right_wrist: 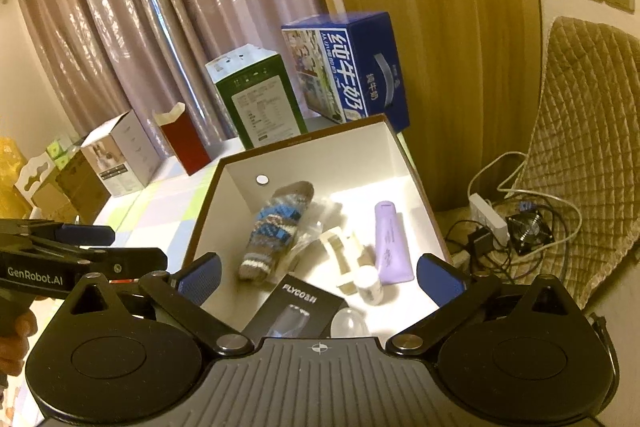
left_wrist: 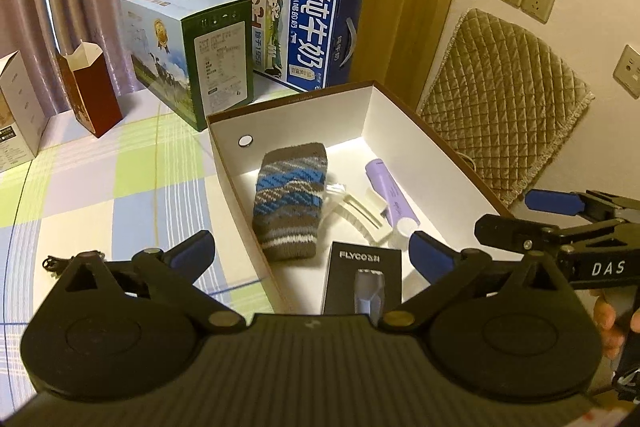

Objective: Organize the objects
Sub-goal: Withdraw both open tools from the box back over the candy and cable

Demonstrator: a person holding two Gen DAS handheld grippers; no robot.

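1. Where the open box [left_wrist: 224, 163] stands on the checked cloth [left_wrist: 100, 187], both grippers are held above its near end; the left gripper [left_wrist: 316, 251] and the right gripper [right_wrist: 320, 275] are spread wide, nothing between the pads.
2. Inside the box, nearest, a black FLYCO package [right_wrist: 296, 307] is seen lying flat.
3. Further in, a knitted sock [left_wrist: 290, 199], a white clip [right_wrist: 340, 259] and a purple tube [right_wrist: 390, 243] are noted.
4. Behind the box, a green carton [left_wrist: 192, 55] and a blue milk carton [left_wrist: 304, 31] are stood upright.
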